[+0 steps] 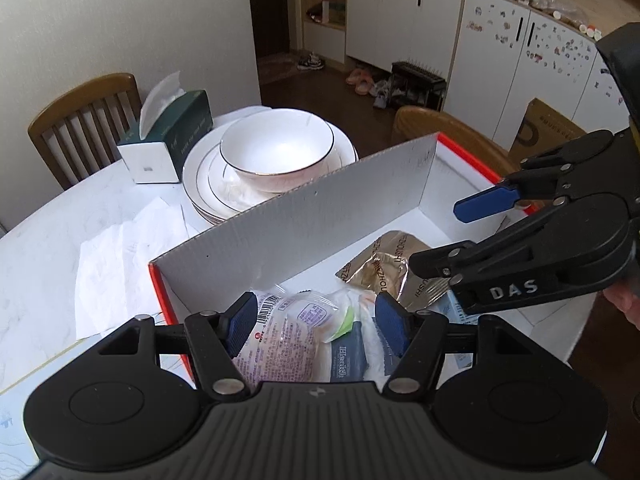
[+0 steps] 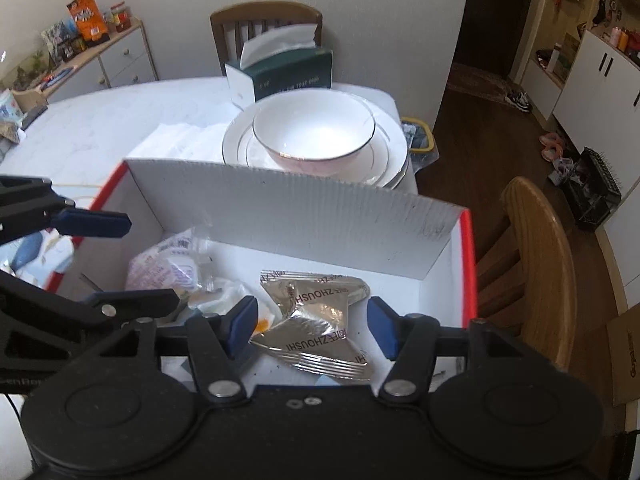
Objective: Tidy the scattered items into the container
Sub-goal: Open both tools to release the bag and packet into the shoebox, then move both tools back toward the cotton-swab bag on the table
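Black left claw (image 1: 316,326) and right claw (image 2: 312,330), both tilted down, agape over box (image 2: 280,216)

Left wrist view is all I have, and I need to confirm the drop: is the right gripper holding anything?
Observer: No. The right gripper is open, and the silver packet lies loose on the floor of the box.
Operator: Is anything left outside the box?
Observer: Yes. What look like blue and white packets lie on the table beyond the box's red side wall, at the right wrist view's left edge.
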A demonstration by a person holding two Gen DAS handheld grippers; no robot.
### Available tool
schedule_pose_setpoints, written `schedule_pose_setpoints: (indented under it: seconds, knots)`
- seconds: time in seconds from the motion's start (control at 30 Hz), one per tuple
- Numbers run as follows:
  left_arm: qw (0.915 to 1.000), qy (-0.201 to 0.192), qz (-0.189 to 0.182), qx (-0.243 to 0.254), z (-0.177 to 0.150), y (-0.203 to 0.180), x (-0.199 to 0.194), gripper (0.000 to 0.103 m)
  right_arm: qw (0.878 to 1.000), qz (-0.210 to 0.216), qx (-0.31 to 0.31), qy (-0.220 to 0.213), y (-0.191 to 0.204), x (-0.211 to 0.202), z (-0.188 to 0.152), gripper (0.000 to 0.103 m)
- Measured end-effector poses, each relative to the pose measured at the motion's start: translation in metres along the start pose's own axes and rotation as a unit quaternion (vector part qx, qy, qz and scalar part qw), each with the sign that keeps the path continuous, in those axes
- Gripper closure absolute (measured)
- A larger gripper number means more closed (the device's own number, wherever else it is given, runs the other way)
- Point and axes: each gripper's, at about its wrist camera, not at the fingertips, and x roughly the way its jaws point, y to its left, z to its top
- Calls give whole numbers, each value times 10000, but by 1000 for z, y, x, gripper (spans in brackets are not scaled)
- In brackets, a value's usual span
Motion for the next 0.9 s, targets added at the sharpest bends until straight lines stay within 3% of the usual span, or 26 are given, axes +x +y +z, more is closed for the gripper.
schedule_pose_setpoints:
  seconds: [0.43,0.7,0.8,0.9]
  knots:
    - [9977,-539,75,-408,-12,13,-57,39,9976,382,23,-573,19,-50,-2,38]
    - [9946,-852,202,-552,-30,27,-98,38,9957,360,-157,-837,48,-72,-11,27]
    - [9931,-956,201,-643,-39,34,-110,25,9952,338,-170,-908,60,-78,-14,21]
    - [9925,-1029,228,-616,-48,39,-118,25,9946,390,-60,-962,69,-83,-17,18]
